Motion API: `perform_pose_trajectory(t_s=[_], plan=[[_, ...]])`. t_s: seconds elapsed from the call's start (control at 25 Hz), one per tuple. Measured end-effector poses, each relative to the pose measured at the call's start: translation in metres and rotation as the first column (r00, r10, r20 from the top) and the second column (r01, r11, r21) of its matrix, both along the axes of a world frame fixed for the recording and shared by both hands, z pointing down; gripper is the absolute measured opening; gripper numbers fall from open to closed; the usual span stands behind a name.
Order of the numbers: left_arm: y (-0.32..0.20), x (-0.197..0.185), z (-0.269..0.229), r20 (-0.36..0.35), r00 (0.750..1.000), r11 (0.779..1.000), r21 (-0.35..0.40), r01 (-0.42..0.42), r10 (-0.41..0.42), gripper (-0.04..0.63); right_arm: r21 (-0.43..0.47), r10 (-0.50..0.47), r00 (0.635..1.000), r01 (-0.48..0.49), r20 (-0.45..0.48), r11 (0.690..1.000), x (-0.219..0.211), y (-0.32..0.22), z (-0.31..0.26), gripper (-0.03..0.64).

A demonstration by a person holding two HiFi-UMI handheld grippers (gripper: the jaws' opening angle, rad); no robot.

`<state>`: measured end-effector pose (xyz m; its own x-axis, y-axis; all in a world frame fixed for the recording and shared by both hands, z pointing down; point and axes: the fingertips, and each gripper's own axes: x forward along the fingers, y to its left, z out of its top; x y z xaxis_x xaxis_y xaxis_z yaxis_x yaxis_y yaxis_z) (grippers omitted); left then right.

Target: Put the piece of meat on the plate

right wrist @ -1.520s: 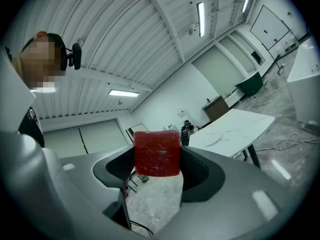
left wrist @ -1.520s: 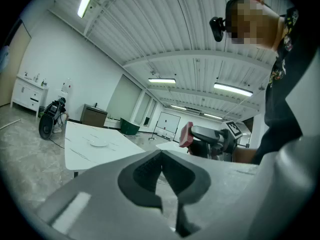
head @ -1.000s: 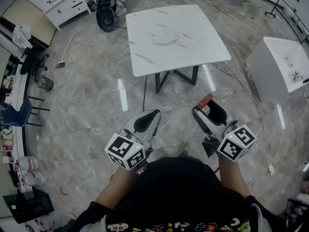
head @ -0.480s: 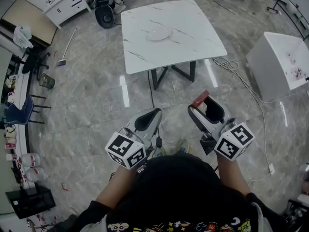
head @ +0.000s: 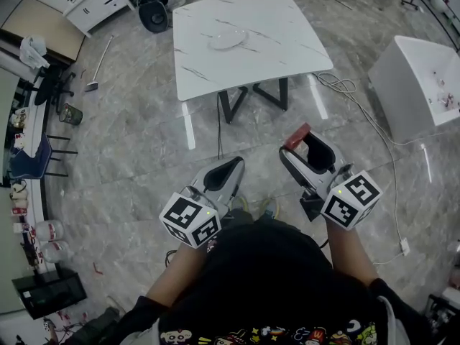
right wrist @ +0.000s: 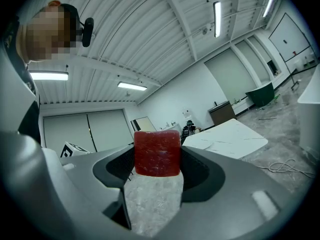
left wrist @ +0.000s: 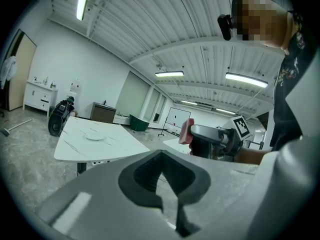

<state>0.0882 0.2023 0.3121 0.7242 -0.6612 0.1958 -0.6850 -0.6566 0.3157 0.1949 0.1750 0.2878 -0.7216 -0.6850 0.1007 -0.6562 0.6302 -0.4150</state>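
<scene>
A white plate (head: 226, 42) lies on the white marble table (head: 287, 49) far ahead, across bare floor. My right gripper (head: 300, 141) is held at waist height, shut on a red block of meat (head: 297, 136). In the right gripper view the meat (right wrist: 157, 153) sits squarely between the jaws of the right gripper (right wrist: 157, 159). My left gripper (head: 228, 169) is beside it at the same height, jaws together and nothing in them. The left gripper view shows the plate (left wrist: 94, 136) on the table (left wrist: 107, 145), and the meat (left wrist: 186, 131) off to the right.
A white box-like unit (head: 417, 85) stands at the right, with a cable (head: 377, 146) trailing over the grey floor. A white dresser (head: 97, 6), dark equipment (head: 154, 9) and a broom (head: 100, 63) are at the back left. Chairs and clutter line the left wall.
The table and plate have slid up and to the left in the head view. Both grippers keep their height and spacing, and the right one still holds the meat.
</scene>
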Motion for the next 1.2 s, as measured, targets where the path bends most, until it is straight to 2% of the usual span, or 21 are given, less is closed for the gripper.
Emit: perform_pose_trajectory(t_s=[0.4,1.2], plan=[[-0.023,-0.028,0.009,-0.005,0.999,0.999,-0.023,0.039,-0.039,0.0,-0.009,-0.012,1.0,0.012,-0.008,1.0,-0.02,-0.022,0.005,0.31],[-0.111,-0.081,0.0,-0.007,0.998,0.998,-0.007,-0.062,0.062,0.0,-0.033,0.044,0.999,-0.044,-0.025,0.998,-0.086,-0.101,0.006,0.31]])
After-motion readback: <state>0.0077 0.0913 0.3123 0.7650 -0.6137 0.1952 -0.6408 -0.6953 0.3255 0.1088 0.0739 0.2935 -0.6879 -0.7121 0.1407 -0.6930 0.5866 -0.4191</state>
